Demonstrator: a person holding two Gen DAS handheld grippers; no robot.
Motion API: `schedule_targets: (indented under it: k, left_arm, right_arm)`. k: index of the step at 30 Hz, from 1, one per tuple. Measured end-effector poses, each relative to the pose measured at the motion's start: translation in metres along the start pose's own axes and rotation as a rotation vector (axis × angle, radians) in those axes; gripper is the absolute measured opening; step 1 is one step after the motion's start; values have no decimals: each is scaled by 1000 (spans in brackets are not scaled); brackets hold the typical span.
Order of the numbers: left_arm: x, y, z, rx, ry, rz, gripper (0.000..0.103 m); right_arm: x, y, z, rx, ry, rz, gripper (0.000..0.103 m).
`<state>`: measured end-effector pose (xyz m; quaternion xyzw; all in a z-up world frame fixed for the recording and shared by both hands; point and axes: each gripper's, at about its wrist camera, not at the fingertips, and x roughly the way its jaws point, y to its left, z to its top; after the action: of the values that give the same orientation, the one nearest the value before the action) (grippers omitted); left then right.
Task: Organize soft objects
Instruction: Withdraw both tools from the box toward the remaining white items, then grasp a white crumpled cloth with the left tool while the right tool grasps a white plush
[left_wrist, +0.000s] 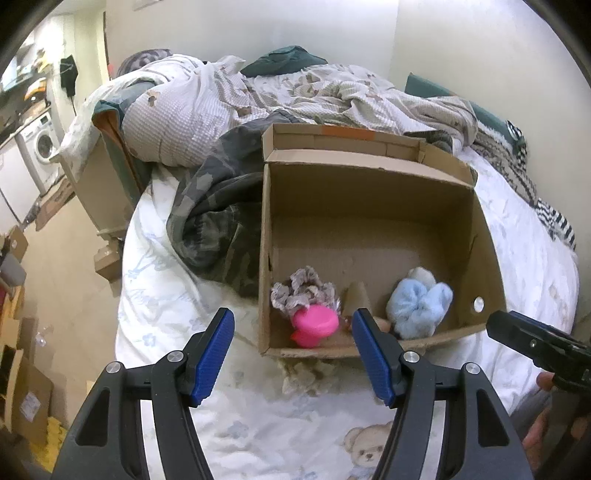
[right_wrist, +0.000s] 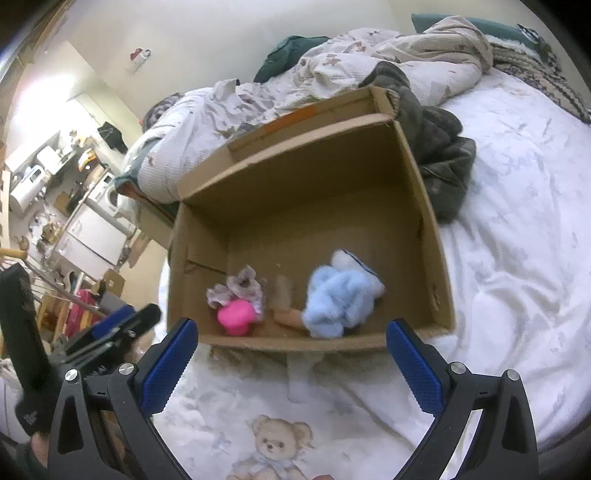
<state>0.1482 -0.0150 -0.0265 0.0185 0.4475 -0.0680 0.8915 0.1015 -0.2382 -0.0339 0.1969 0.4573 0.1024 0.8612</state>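
An open cardboard box (left_wrist: 373, 206) stands on the bed; it also shows in the right wrist view (right_wrist: 295, 192). Inside, near its front wall, lie a pink soft toy (left_wrist: 314, 326) (right_wrist: 236, 316), a grey frilly scrunchie (left_wrist: 303, 290) (right_wrist: 238, 286) behind it, and a light blue fluffy toy (left_wrist: 419, 306) (right_wrist: 338, 299). A small brown object (right_wrist: 290, 316) lies between them. My left gripper (left_wrist: 293, 356) is open and empty, just in front of the box. My right gripper (right_wrist: 291, 365) is open and empty, also before the box's front wall; its tip shows in the left wrist view (left_wrist: 517, 332).
The white bedsheet (right_wrist: 517, 258) has a teddy bear print (right_wrist: 275, 446). A dark camouflage garment (left_wrist: 214, 221) lies left of the box. A rumpled duvet (left_wrist: 295, 92) fills the back. The floor on the left holds cartons (left_wrist: 22, 387) and a washing machine (left_wrist: 42, 144).
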Motion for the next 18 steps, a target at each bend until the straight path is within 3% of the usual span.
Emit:
schedule_targets:
  k: [4,8,11,15,18]
  left_arm:
    - [0,8,-10,19,19,15,63]
    - [0,23,-16,-56,58,-6,63]
    - [0,28,-17,-94,63,-1,63]
    - [-4,29,-18,-60,48,31,63]
    - [-9,37,-18,-92,46,1,63]
  right_arm:
    - [3,-13,-12,5,64,-36,103]
    - [9,-29,-21,21,124,-71,103]
    - [13,-41,-23,28,145,-190,103]
    - [23,-67,-21,173,184,-139,103]
    - [40,-62,-22,187,229,-114,103]
